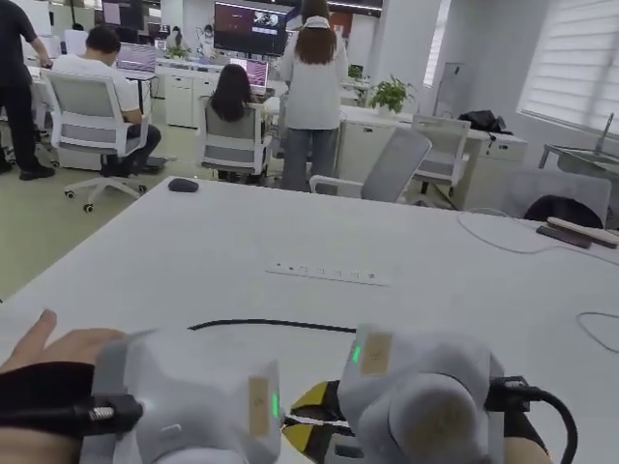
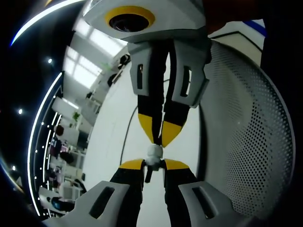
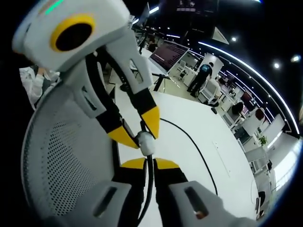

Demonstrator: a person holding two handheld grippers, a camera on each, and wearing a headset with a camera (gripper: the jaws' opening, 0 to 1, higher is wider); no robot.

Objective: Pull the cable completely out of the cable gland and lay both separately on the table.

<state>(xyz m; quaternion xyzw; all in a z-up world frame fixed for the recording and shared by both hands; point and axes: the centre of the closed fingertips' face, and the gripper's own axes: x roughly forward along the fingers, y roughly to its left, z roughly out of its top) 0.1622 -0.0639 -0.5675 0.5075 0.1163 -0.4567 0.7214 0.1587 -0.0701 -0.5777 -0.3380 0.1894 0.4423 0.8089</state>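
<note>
A small white cable gland hangs above the white table, close in front of me. My left gripper is shut on the gland. Facing it tip to tip, my right gripper is shut on the black cable just behind the gland. The rest of the cable lies in a line across the table. In the head view both white gripper bodies sit at the bottom edge, with yellow fingertips meeting between them.
A white power strip lies mid-table, with a dark mouse at the far left edge. Thin loose cables lie at the right. A white mesh chair back is close behind the grippers. People and office chairs are beyond the table.
</note>
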